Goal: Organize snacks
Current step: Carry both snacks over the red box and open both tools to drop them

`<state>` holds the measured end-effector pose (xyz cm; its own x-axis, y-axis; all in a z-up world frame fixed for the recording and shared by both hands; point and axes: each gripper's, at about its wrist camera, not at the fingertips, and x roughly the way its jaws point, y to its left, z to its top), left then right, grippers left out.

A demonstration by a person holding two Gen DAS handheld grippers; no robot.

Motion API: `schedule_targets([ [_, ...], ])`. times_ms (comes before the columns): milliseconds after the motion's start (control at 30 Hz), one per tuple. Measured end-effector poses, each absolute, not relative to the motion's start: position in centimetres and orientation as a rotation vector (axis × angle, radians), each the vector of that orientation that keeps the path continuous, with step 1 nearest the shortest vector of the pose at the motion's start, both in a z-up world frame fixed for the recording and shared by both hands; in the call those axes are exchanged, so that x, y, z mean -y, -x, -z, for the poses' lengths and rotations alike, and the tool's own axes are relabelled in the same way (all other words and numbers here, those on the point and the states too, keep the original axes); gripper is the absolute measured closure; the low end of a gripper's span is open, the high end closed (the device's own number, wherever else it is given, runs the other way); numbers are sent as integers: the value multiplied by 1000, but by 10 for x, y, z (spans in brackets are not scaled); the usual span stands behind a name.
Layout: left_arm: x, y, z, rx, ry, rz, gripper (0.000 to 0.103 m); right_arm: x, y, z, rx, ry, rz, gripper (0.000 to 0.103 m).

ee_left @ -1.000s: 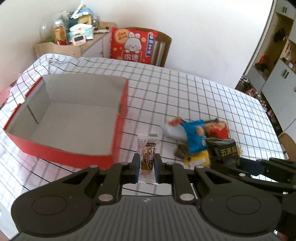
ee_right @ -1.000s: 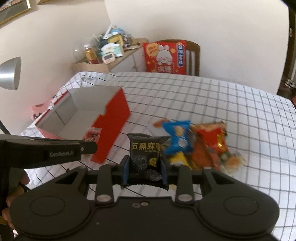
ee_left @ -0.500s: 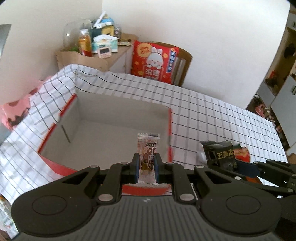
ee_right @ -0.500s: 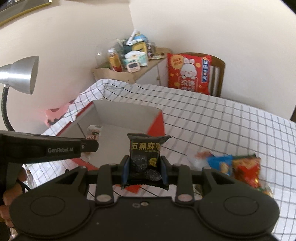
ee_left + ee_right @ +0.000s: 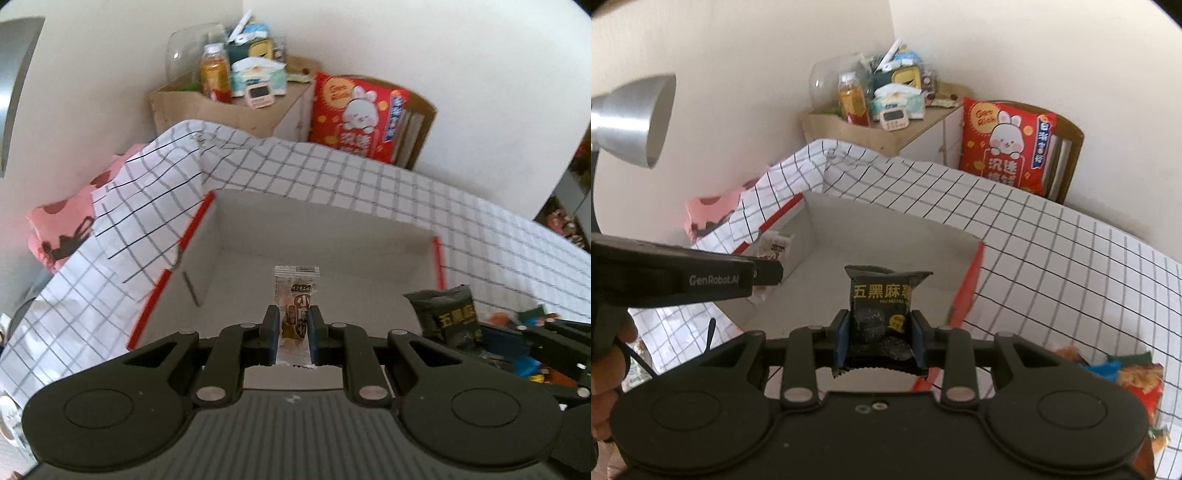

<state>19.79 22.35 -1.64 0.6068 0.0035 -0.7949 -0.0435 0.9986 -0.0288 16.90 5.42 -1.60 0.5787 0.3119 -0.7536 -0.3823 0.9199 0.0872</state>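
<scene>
Our left wrist view is showing the pink cloth [image 5: 62,229] hanging off the worktop's [image 5: 369,184] far left corner, while only our right wrist view is catching the silver lamp [image 5: 631,118] and the hand [image 5: 609,369] gripping the left tool. Both views are looking down into the red box [image 5: 438,258], which is sitting on the checked cloth. Our left gripper [image 5: 291,332] is clenching its fingers tightly on a small clear candy packet [image 5: 295,295], which is hanging above the box's pale floor. Our right gripper [image 5: 880,338] is holding its fingers partly apart, grasping a black sesame snack bag [image 5: 882,306] over the box too. The remaining snack pile [image 5: 1126,376] is lying on the worktop, right of the box.
</scene>
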Motion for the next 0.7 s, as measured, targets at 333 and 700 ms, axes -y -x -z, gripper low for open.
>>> schedule_targets([
  [333,-250,-239,58,-1024,55,-72,87,-85,-198,55,-944,145,-411,71],
  [700,-242,-251,92,-1098,-13,-79,87,-102,-215,88,-1018,203,-423,70],
])
